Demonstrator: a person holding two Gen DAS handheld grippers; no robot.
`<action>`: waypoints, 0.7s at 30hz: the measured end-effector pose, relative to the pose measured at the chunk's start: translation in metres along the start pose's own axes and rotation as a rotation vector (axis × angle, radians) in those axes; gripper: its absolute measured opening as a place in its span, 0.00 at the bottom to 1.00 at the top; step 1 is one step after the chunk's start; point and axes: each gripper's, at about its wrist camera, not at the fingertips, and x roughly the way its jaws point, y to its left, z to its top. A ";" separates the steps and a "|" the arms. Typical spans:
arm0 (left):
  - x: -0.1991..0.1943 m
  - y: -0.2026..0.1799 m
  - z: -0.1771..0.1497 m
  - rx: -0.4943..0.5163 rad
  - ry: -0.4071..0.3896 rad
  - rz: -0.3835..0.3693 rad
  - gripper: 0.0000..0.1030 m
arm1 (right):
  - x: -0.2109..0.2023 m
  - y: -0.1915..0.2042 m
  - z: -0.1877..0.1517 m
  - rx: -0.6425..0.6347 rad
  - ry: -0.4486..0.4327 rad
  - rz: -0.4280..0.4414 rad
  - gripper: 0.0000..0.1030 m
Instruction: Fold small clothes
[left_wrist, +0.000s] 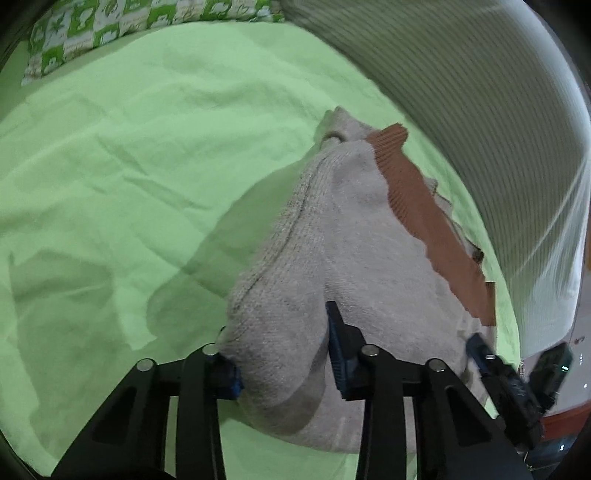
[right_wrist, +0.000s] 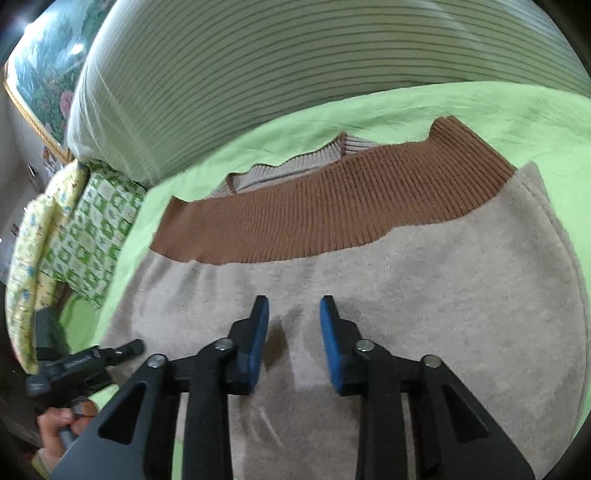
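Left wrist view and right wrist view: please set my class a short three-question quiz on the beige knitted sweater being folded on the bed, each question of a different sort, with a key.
1. True or false: the left gripper has the beige knitted sweater bunched between its fingers.
2. The sweater's ribbed band is: A blue, B brown, C white.
3. Fill in: the sweater lies on a wrinkled light ___ bedsheet.

Key: 1 true; 2 B; 3 green.
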 end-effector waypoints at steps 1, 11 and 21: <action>-0.003 -0.003 -0.001 0.007 -0.005 -0.003 0.29 | 0.008 -0.004 -0.003 0.014 0.031 -0.004 0.26; -0.049 -0.097 -0.014 0.284 -0.081 -0.142 0.20 | 0.013 -0.016 -0.009 0.073 0.026 0.043 0.24; -0.039 -0.222 -0.071 0.593 -0.007 -0.366 0.14 | -0.055 -0.075 -0.004 0.287 -0.097 0.138 0.24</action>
